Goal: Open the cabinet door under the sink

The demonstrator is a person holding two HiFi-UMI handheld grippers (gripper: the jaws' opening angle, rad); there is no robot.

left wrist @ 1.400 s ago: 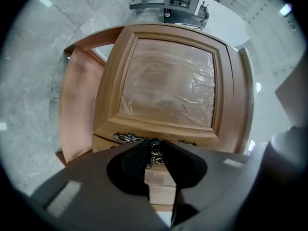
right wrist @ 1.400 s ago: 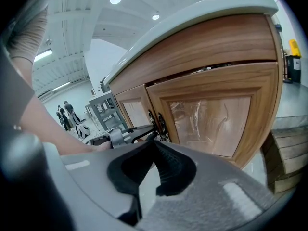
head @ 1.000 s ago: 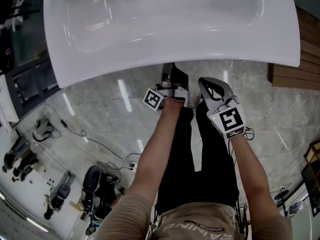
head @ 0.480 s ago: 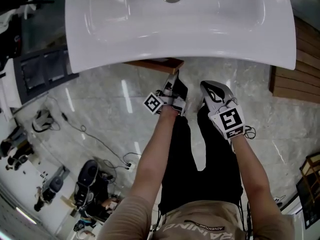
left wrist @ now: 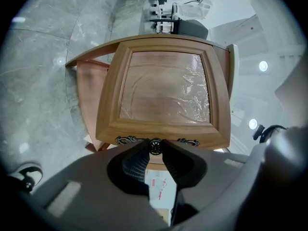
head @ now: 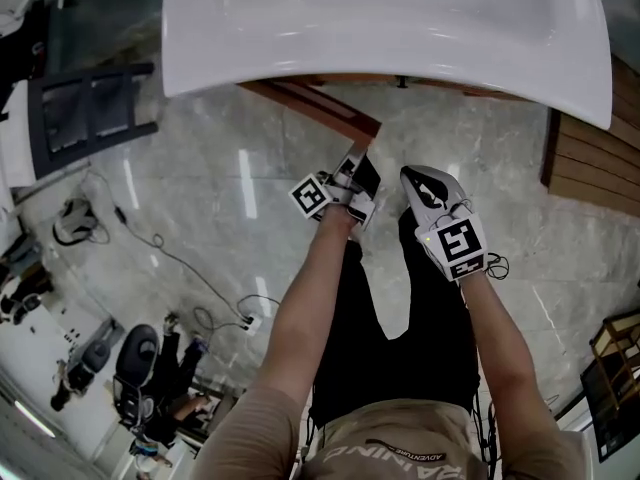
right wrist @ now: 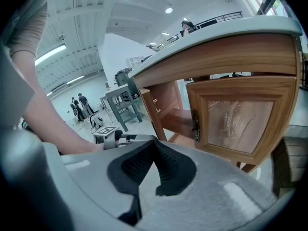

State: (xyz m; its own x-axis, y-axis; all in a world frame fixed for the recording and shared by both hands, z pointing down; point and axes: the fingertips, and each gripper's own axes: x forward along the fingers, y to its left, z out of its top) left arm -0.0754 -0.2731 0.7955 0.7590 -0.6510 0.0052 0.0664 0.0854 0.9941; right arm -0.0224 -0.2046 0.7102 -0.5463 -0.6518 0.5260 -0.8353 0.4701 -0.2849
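Head view: since a second ago the cabinet door (head: 320, 105) has swung out from under the sink (head: 400, 38). We pinch its knob (left wrist: 155, 146) between the fingers (left wrist: 134, 160) of the left gripper (head: 357, 166). The right gripper (head: 415, 180), below the sink's front edge, is closed on nothing. We judge the door partly open.

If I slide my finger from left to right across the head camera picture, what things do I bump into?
dark rack → left gripper, holding the door knob → right gripper → wooden slats
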